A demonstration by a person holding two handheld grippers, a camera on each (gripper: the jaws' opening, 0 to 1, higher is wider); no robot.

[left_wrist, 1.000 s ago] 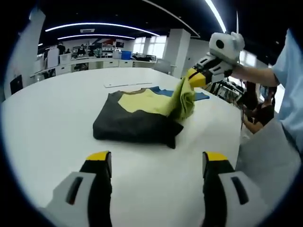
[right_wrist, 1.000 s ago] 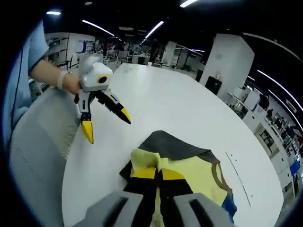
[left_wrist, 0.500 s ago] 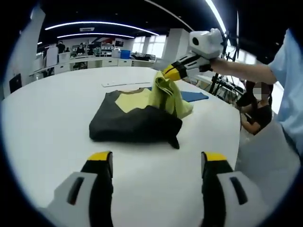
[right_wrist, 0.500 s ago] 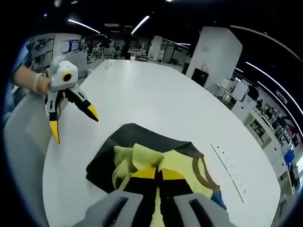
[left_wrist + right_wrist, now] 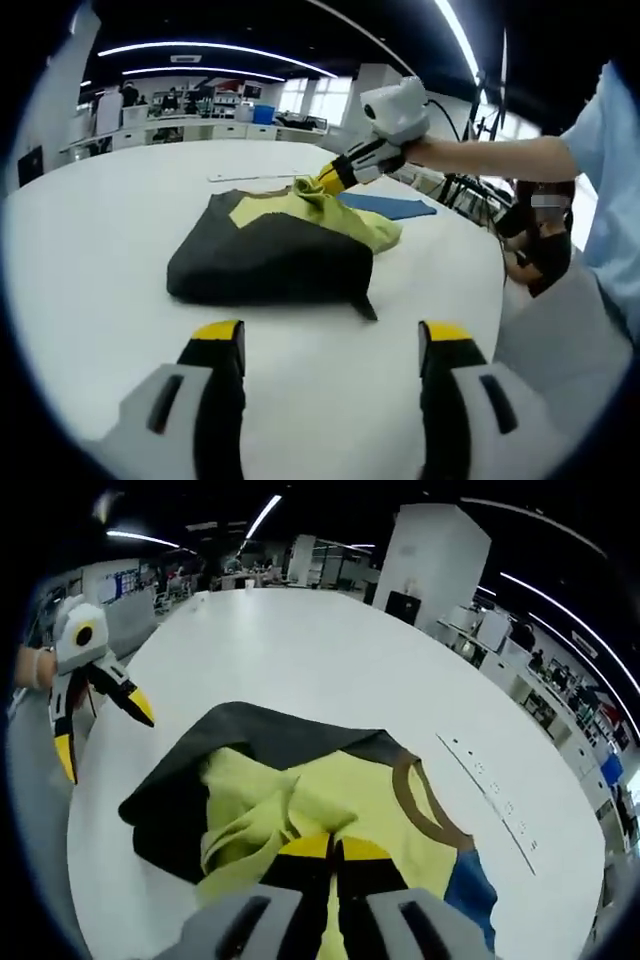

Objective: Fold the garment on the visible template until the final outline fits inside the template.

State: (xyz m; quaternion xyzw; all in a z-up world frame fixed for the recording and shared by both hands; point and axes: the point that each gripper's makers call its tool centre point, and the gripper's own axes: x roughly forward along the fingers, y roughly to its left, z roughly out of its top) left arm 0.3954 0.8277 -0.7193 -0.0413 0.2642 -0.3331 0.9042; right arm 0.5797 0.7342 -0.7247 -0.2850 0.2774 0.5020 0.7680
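Your right gripper point(image 5: 333, 846) is clamped on a bunched fold of the yellow fabric of the garment point(image 5: 270, 255), jaws pinched together with cloth between them. In the left gripper view it comes in from about 1 o'clock, tips down on the yellow part. Your left gripper point(image 5: 325, 345) hangs with jaws spread wide and nothing in them, short of the garment's near dark edge; in the right gripper view it sits at about 9 o'clock, well apart from the cloth.

The garment lies partly folded in the middle of the white table point(image 5: 90, 220), dark panel toward you, yellow panel and brown collar point(image 5: 420, 805) beyond. The blue template point(image 5: 388, 205) peeks out from under the far side at about 1 o'clock in the left gripper view, and at 5 o'clock in the right gripper view.

The yellow flap looks crumpled rather than flat, so letting go here would likely leave a lumpy fold that springs open. Much of the dark panel seems to lie off the template, and dragging one-handed could slide the whole bundle further off it. A thin pinch could slip mid-carry.
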